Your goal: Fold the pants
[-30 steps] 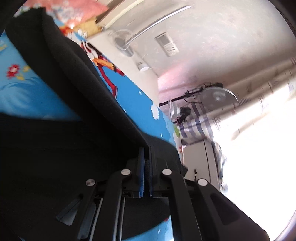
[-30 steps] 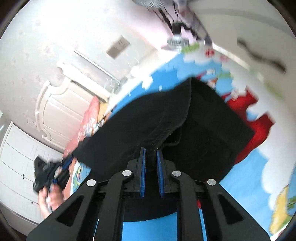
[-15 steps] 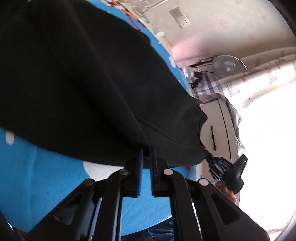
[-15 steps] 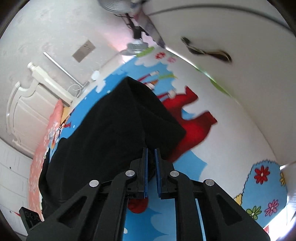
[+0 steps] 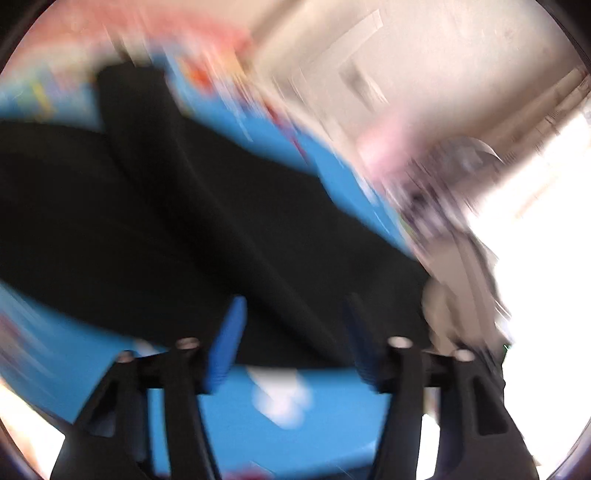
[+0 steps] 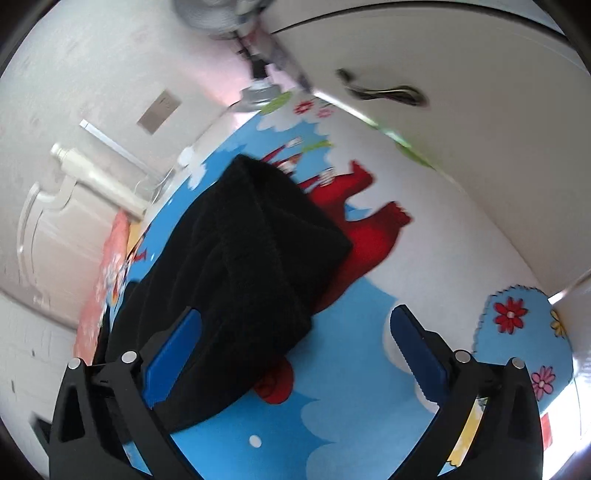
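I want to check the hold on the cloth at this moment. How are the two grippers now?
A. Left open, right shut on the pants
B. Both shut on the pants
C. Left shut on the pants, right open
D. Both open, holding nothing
D: the left gripper and the right gripper both show blue pads spread wide apart, and the black pants lie loose on the blue bedsheet.

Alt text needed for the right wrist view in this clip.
The open right gripper hovers over black pants lying folded on a blue cartoon-print bedsheet, holding nothing. A white headboard and a fan show behind.
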`<state>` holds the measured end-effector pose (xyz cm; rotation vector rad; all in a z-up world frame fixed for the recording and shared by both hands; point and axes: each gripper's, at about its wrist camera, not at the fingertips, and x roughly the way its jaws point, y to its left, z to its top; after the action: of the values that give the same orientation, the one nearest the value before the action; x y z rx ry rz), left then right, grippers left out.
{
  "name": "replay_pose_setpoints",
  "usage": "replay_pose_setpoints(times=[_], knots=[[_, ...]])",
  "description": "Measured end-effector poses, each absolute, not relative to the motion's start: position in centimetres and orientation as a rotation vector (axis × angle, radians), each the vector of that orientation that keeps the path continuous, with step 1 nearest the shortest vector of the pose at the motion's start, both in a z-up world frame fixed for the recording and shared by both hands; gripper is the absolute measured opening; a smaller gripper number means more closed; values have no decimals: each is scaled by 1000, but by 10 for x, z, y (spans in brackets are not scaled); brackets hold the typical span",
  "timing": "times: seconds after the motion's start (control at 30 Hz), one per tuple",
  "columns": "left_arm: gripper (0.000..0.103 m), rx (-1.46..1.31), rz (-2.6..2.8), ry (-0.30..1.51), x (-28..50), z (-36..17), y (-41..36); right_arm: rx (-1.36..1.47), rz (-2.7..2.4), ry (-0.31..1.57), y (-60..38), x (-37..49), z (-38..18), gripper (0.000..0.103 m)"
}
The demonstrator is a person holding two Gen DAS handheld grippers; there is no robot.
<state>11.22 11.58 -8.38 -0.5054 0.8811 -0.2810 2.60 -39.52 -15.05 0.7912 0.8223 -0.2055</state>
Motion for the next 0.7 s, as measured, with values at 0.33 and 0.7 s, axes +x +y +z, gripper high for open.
replay_pose_setpoints(times=[0.33, 0.7], knots=[[79, -60, 161, 1073, 382, -77, 162, 744, -196, 919, -369, 55, -168, 96], [8, -246, 210, 1224, 454, -103, 239, 656, -144, 912, -364, 69, -156, 35]])
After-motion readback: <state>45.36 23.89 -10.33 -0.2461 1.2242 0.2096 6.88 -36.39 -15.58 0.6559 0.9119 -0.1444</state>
